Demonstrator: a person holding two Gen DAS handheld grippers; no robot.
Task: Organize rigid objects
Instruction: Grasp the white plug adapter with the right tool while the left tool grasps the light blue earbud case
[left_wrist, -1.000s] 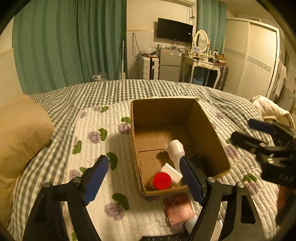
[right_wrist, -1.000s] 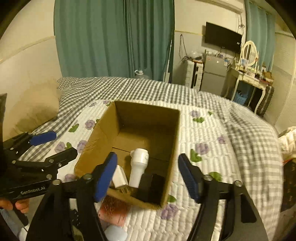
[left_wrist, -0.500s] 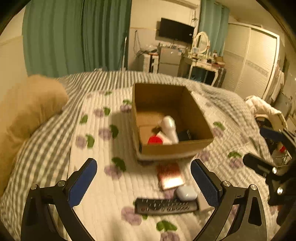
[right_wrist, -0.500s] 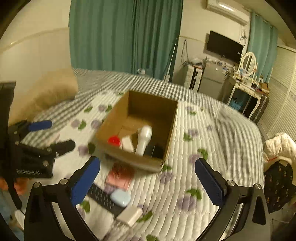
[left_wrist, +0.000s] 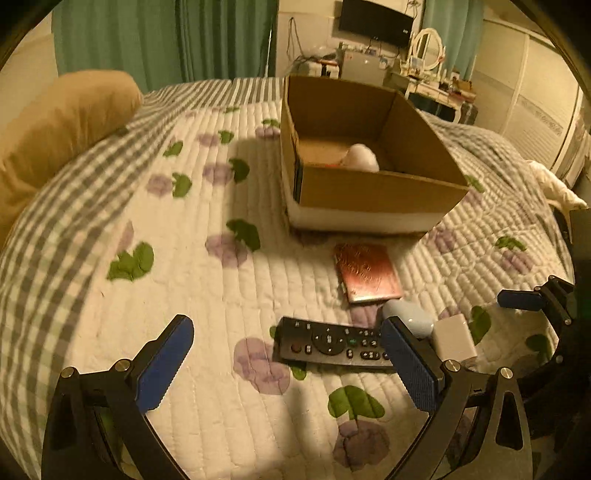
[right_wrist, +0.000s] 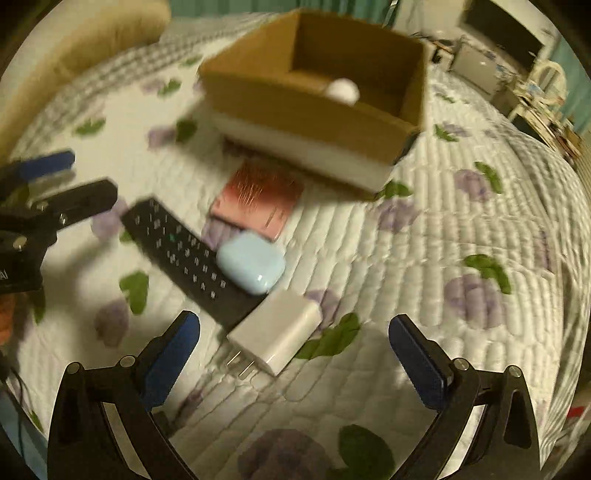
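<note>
The bed (left_wrist: 207, 398), covered with a flowered quilt, fills both views. A cardboard box (left_wrist: 369, 192) is seen in the upper centre of the left wrist view, with a white rounded object (left_wrist: 360, 157) inside it. Below the box lies a copper-pink flat case (left_wrist: 367, 271). A black remote (left_wrist: 328, 341) is set in the lower centre, with a pale blue case (right_wrist: 251, 264) touching its far edge. A white charger (right_wrist: 275, 334) is found just beside the remote's end, prongs toward the lower frame. The left gripper (left_wrist: 288, 363) and right gripper (right_wrist: 295, 354) are held with jaws wide apart, nothing between them.
</note>
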